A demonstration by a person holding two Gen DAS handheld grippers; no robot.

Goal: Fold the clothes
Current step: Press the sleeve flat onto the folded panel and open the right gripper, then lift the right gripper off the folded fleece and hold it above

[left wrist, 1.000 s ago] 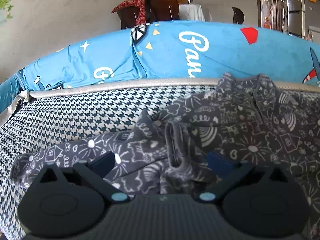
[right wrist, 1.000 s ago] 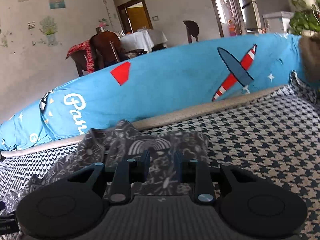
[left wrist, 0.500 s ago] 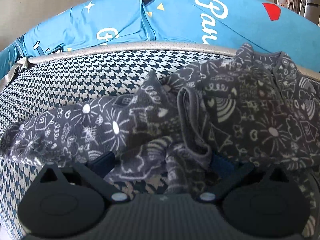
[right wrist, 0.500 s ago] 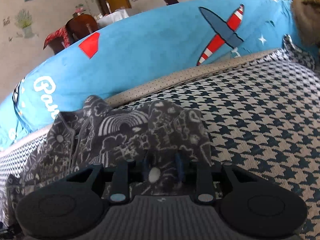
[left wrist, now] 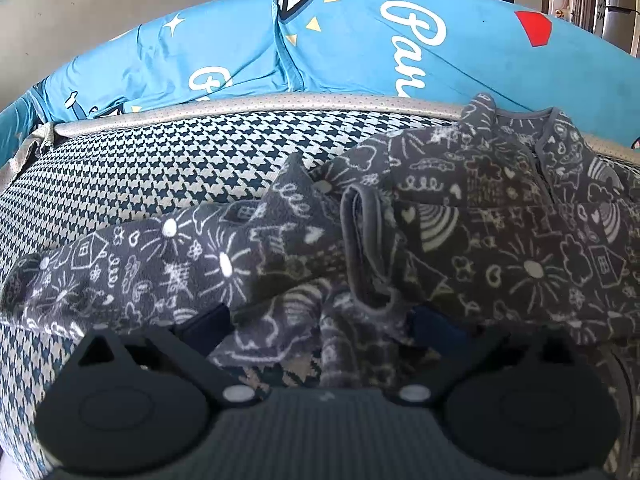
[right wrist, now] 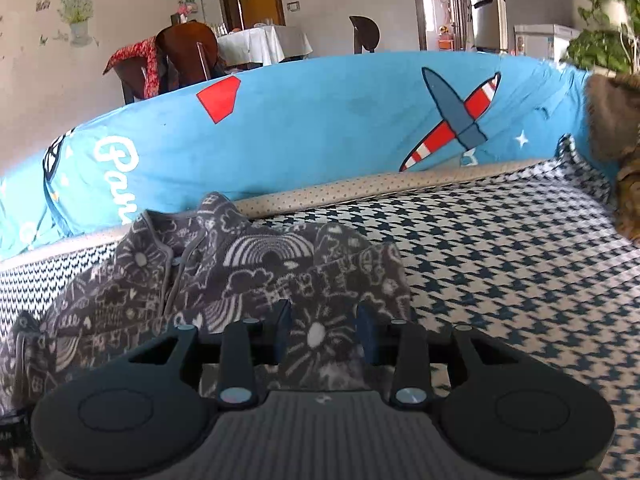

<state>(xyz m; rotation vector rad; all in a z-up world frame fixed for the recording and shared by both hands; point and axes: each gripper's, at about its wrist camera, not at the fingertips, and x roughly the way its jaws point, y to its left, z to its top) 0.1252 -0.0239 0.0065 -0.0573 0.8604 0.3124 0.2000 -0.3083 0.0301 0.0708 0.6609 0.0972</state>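
A dark grey fleece garment (left wrist: 460,232) with white doodle prints lies crumpled on the houndstooth seat (left wrist: 160,168). One sleeve stretches left; its ribbed cuff stands near the middle. My left gripper (left wrist: 324,330) is open, its fingers spread wide, with bunched cloth lying between them. In the right wrist view the same garment (right wrist: 248,276) lies at the lower left. My right gripper (right wrist: 323,334) is open over the garment's right edge, with cloth lying between its fingers (right wrist: 282,330).
A blue printed cushion (right wrist: 320,132) runs along the back of the seat behind a beige piped edge (right wrist: 400,186). A brown furry thing (right wrist: 616,128) sits at the far right. A dining table and chairs (right wrist: 224,52) stand in the room behind.
My right gripper's fingers have spread apart and let go of the garment's edge. The left gripper has stayed open and moved slightly over the bunched cloth. The garment lies flatter on the seat.
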